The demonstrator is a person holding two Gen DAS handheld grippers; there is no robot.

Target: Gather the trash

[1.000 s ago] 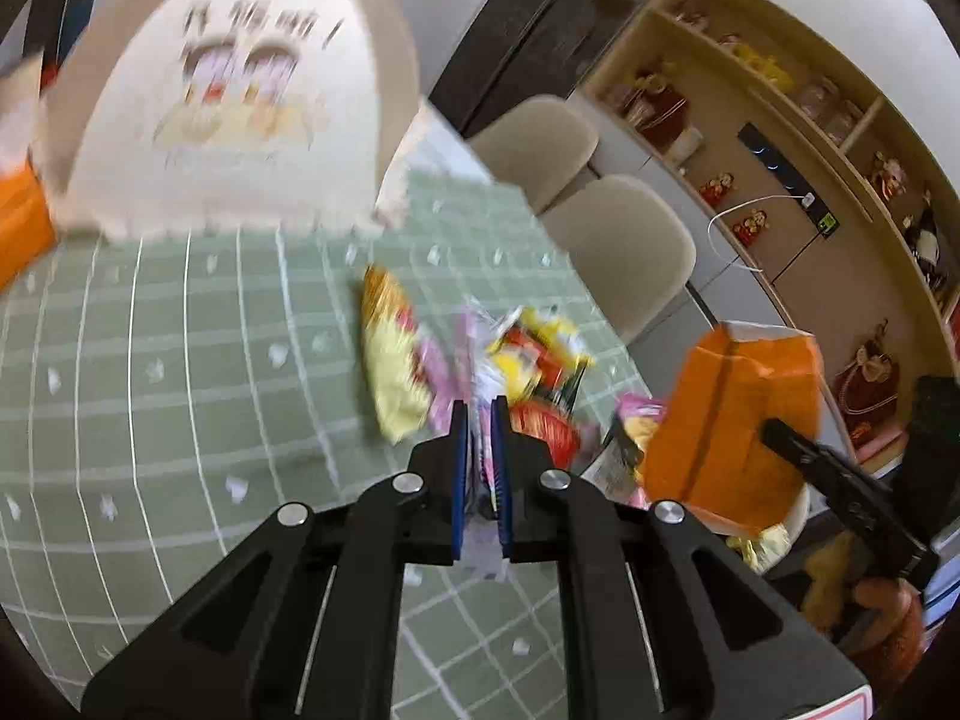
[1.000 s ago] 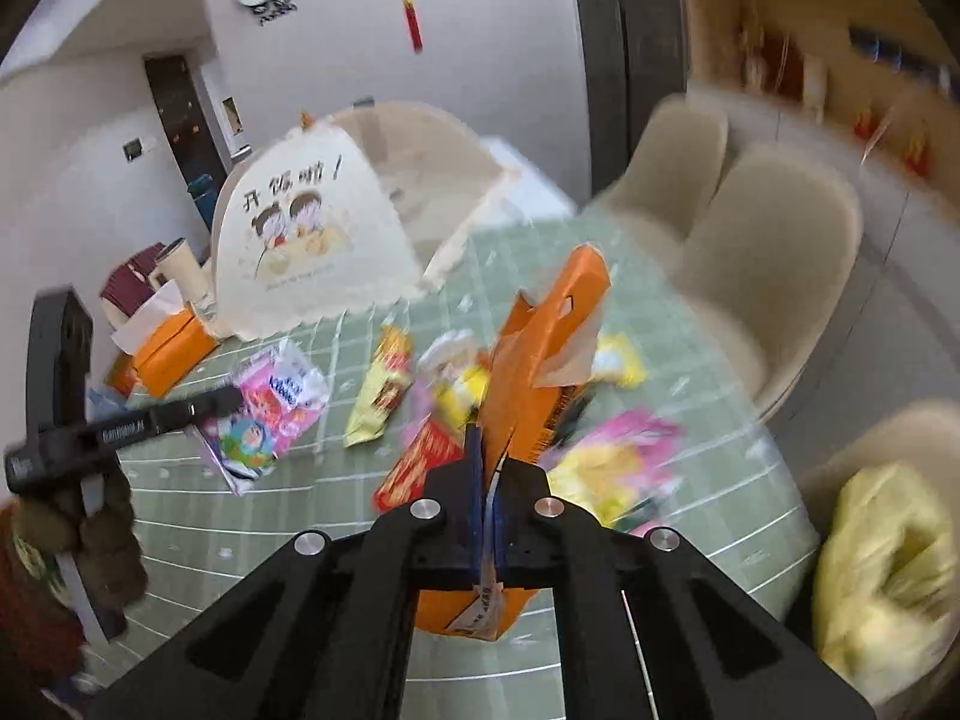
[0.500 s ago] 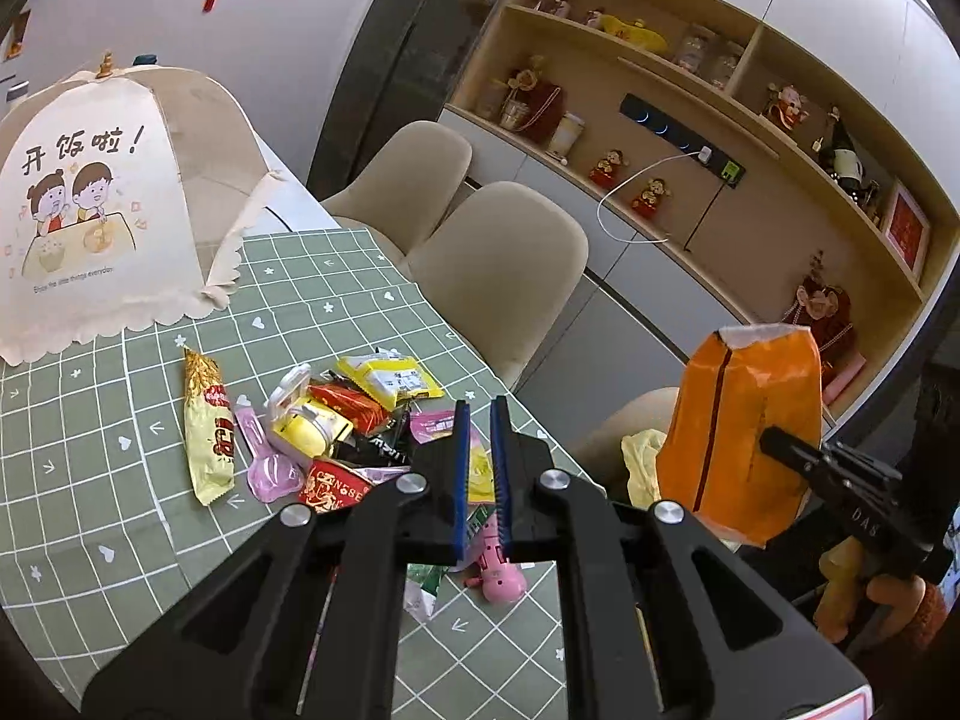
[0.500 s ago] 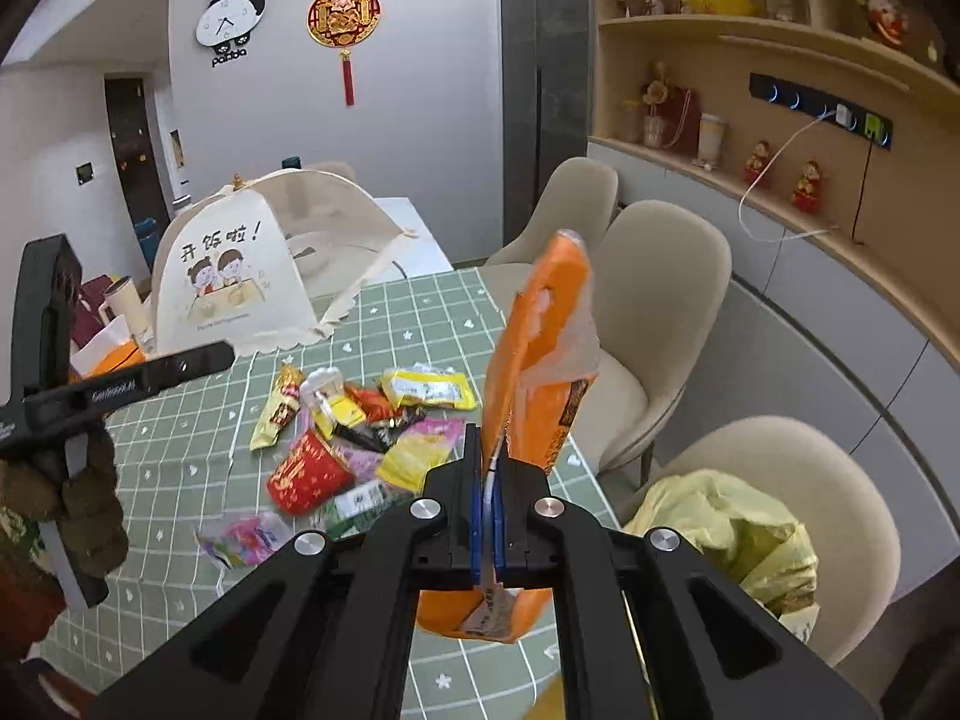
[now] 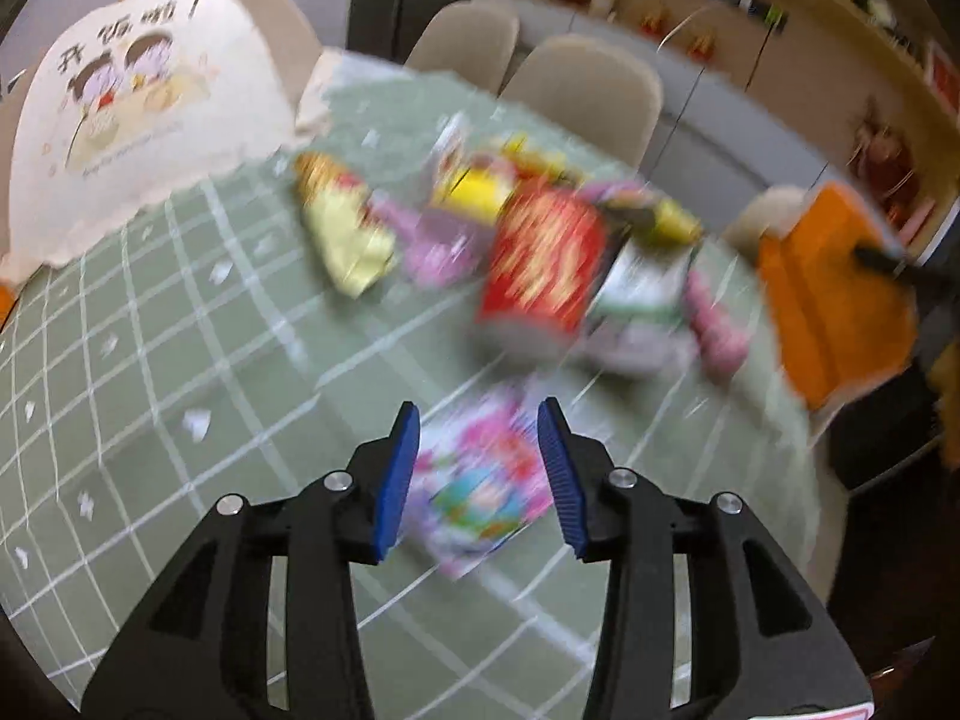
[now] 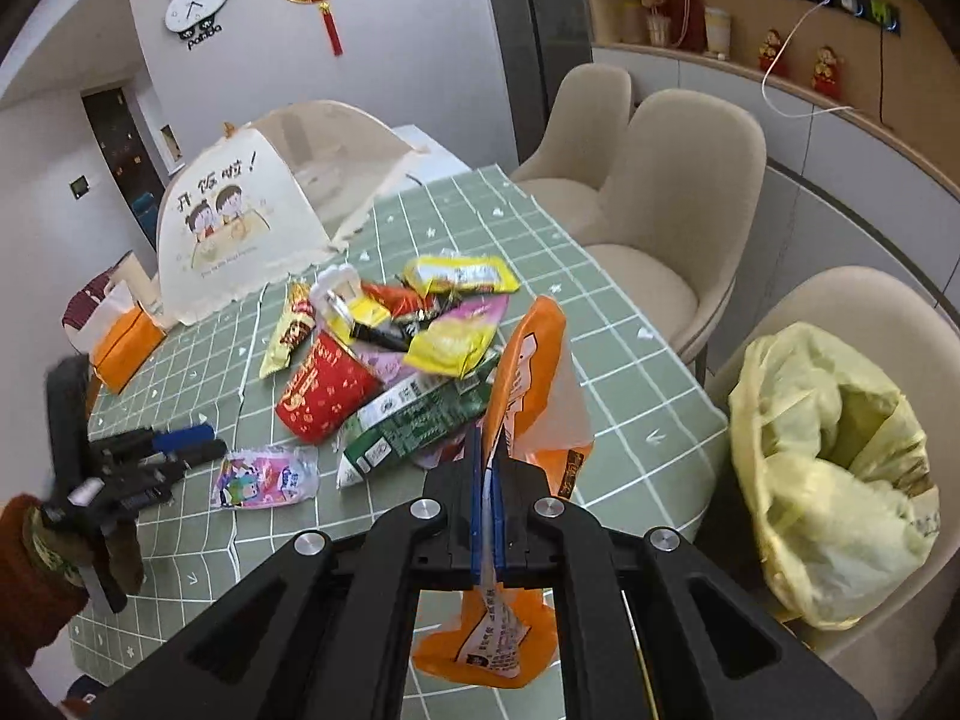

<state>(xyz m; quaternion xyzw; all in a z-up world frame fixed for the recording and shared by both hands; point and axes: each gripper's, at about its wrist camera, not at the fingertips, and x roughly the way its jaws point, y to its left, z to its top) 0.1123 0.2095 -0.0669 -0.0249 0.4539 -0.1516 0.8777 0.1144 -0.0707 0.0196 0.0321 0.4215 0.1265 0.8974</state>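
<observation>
A pile of snack wrappers (image 6: 396,354) lies on the green checked table (image 6: 600,324), among them a red pouch (image 6: 327,390) and a green carton (image 6: 414,414). A pink wrapper (image 5: 480,480) lies apart from the pile, flat on the cloth. My left gripper (image 5: 479,408) hangs low over it with its jaws opening. The wrapper shows between the blue pads (image 5: 399,480), which do not press on it. In the right wrist view the left gripper (image 6: 192,441) is just left of the pink wrapper (image 6: 264,474). My right gripper (image 6: 489,450) is shut on the rim of an orange bag (image 6: 528,384) at the table's near edge.
A cream food cover (image 6: 240,222) stands at the far end of the table, with an orange tissue box (image 6: 123,348) to its left. Beige chairs (image 6: 678,180) line the right side. The nearest chair holds a yellow plastic bag (image 6: 828,480). A gloved hand (image 6: 36,540) holds the left gripper.
The left gripper has dropped from high above the table to just over the pink wrapper, and its jaws have parted. The right gripper has shifted a little, still shut on the orange bag.
</observation>
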